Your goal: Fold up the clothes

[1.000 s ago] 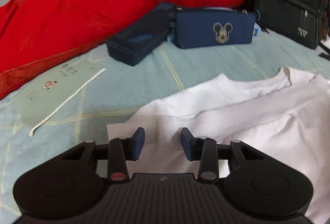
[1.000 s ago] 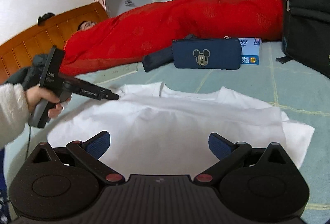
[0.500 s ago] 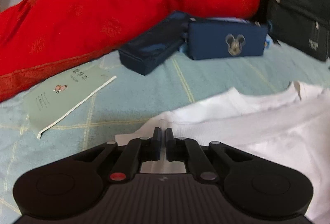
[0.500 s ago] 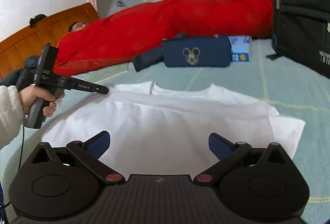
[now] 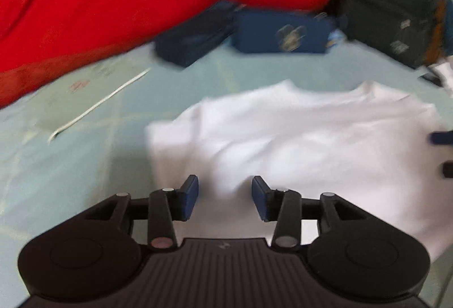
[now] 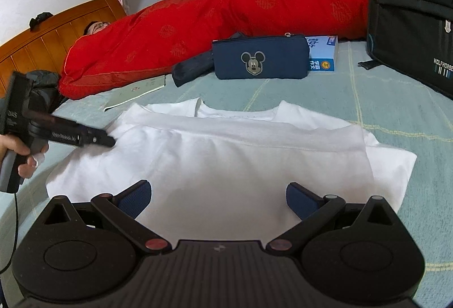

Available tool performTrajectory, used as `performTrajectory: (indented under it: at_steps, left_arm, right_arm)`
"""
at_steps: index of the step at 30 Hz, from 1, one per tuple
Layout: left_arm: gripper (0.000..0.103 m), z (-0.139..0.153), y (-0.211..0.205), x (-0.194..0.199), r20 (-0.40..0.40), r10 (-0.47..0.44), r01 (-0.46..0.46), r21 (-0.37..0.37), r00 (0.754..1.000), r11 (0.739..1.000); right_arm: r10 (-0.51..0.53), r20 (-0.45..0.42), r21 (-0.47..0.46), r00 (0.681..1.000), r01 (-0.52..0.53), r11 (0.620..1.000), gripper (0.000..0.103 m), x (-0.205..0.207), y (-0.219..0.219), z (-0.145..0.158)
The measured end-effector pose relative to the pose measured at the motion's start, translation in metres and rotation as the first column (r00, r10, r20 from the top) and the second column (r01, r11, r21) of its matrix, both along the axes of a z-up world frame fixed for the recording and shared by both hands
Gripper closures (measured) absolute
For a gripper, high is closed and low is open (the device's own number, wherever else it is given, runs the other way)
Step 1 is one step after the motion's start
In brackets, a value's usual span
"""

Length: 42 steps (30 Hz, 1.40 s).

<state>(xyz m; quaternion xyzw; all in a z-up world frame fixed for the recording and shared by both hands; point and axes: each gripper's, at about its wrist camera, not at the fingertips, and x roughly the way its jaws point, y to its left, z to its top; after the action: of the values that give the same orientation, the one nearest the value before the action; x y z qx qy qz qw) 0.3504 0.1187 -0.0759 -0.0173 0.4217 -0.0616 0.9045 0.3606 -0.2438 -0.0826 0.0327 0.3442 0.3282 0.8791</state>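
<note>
A white shirt [image 6: 226, 160] lies flat on the pale green bed sheet [image 6: 368, 98], neckline toward the far side, its bottom part folded up over the chest. My right gripper [image 6: 219, 200] is open wide just above the shirt's near edge and holds nothing. A hand grips my left gripper [image 6: 109, 141], whose tips rest at the shirt's left edge. In the blurred left wrist view my left gripper [image 5: 225, 194] is open over the near left part of the shirt [image 5: 283, 143]. Nothing is gripped between its blue pads [image 5: 189, 194].
A red quilt [image 6: 226, 16] covering a lying person runs along the far side. In front of it lie a navy pencil case [image 6: 259, 58], a dark pouch [image 6: 192, 68], a blue-white box [image 6: 322, 53] and a green booklet [image 6: 136, 91]. A black backpack [image 6: 410, 10] stands at the right.
My left gripper was shut at the shirt's left edge half a second ago and has since opened and drawn back toward the near left. My right gripper has stayed open, barely moving.
</note>
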Motion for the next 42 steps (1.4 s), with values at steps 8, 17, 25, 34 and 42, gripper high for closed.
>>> performTrajectory:
  at_steps: [8,17,25,34,42]
  left_arm:
    - [0.052,0.051,-0.018,-0.05,0.016,-0.042,0.041,0.073,0.999,0.996]
    - [0.042,0.04,-0.028,-0.093,0.022,-0.042,0.041,0.046,0.999,0.998]
    - [0.039,0.025,-0.033,-0.12,0.031,-0.027,0.027,0.001,0.999,1.0]
    - [0.038,-0.003,-0.02,-0.111,0.014,0.006,-0.006,-0.026,1.0,1.0]
    - [0.035,0.023,-0.032,-0.128,0.105,-0.044,0.045,0.001,0.994,0.999]
  right_arm:
    - [-0.001,0.006,-0.011,1.0,0.001,1.0,0.0,-0.002,0.001,-0.002]
    - [0.031,-0.019,0.009,0.999,-0.031,0.999,0.0,0.006,0.004,-0.006]
    - [0.004,-0.036,0.123,0.999,0.001,0.992,0.0,-0.042,-0.026,0.032]
    - [-0.095,-0.118,0.124,0.988,0.11,0.986,0.0,-0.106,-0.079,-0.01]
    - [-0.207,-0.004,0.061,0.978,0.206,0.977,0.01,-0.12,-0.091,0.021]
